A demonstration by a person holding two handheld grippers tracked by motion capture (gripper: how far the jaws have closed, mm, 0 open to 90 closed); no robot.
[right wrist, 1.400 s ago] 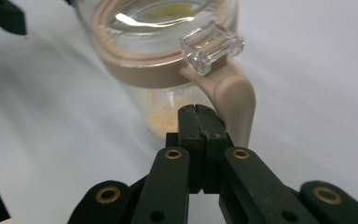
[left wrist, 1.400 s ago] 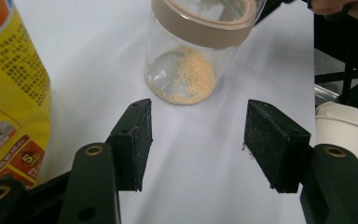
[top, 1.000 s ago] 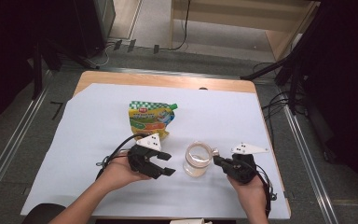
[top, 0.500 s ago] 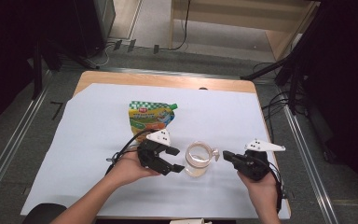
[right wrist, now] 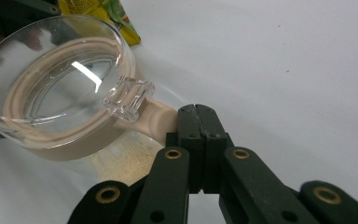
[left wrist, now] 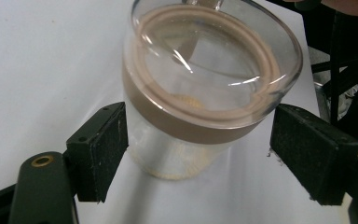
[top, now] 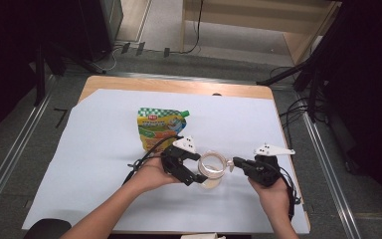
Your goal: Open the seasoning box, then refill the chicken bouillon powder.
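Left gripper view — left gripper spread around the jar; right gripper pinches its lid tab — unbraced, it could tip.

A white sheet covers most of the bench, leaving a strip of bare wood along the far edge. A green and yellow spouted pouch lies flat on the sheet near the middle, its cap pointing toward the right edge. Beyond the far edge, black cables trail across the grey floor below a wooden frame.
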